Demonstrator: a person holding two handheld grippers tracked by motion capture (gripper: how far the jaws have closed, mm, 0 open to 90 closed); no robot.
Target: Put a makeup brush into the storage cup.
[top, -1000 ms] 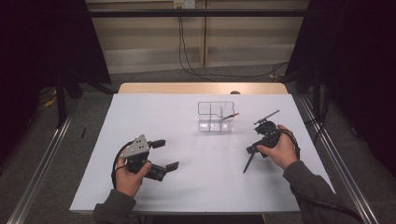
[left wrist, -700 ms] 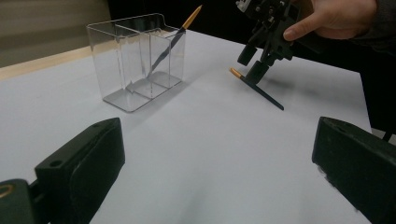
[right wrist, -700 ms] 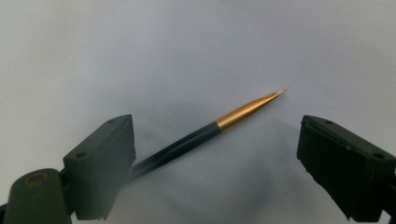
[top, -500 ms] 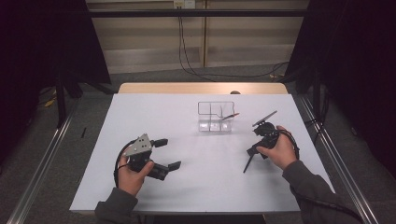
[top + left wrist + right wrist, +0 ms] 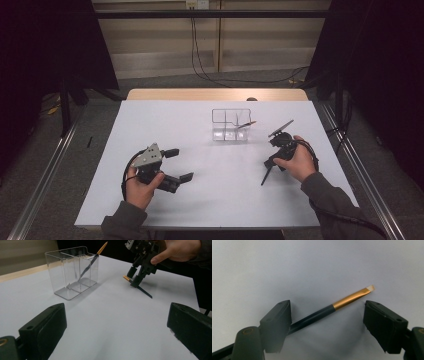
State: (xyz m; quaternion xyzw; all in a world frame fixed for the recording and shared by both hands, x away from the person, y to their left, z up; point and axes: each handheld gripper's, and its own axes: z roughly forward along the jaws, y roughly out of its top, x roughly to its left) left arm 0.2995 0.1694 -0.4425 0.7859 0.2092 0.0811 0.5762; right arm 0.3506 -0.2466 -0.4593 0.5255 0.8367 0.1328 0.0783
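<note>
The left gripper (image 5: 177, 165) rests low on the white table (image 5: 165, 120) at its near left, jaws spread wide, nothing between them. The right gripper (image 5: 274, 150) points down at the near right, jaws apart, straddling a brush (image 5: 332, 307) that lies flat on the table; no jaw touches it. Between the grippers the table is bare. Farther back, past mid-table, a clear holder (image 5: 72, 270) stands with a second brush (image 5: 91, 262) leaning in an end compartment. Bare margins run to every edge.
</note>
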